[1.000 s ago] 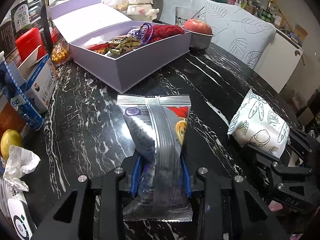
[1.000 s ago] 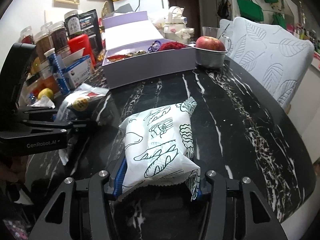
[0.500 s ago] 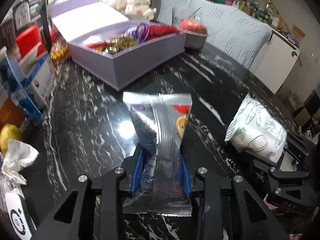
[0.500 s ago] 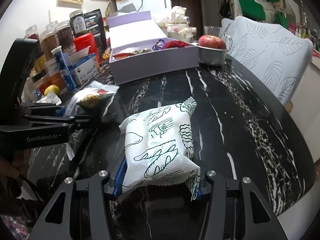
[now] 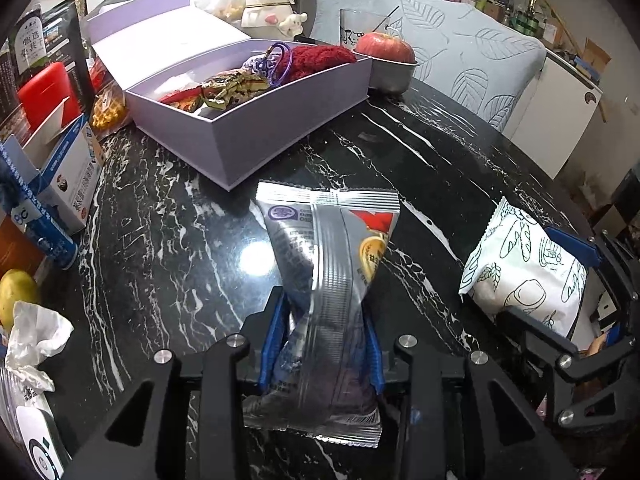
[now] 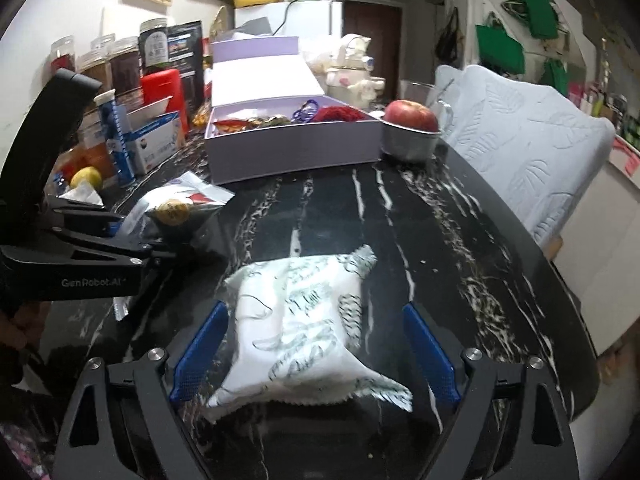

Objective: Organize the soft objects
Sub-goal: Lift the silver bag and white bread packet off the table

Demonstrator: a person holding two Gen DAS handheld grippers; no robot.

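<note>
A silver snack packet stands up between the blue pads of my left gripper, which is shut on its lower half above the black marble table. From the right wrist view the same packet shows at the left. My right gripper is opening; a white bread-print packet lies blurred between its jaws, and neither pad touches it. This white packet is at the right of the left wrist view. An open lilac box holding soft items sits further back.
An apple in a metal bowl stands right of the lilac box. Cartons, jars and a red container crowd the table's left side, with a lemon and crumpled tissue. A leaf-patterned chair borders the curved right edge.
The right gripper's jaws have spread wide and let go of the white packet, which now sits loose between them. The left gripper keeps its grip on the silver packet.
</note>
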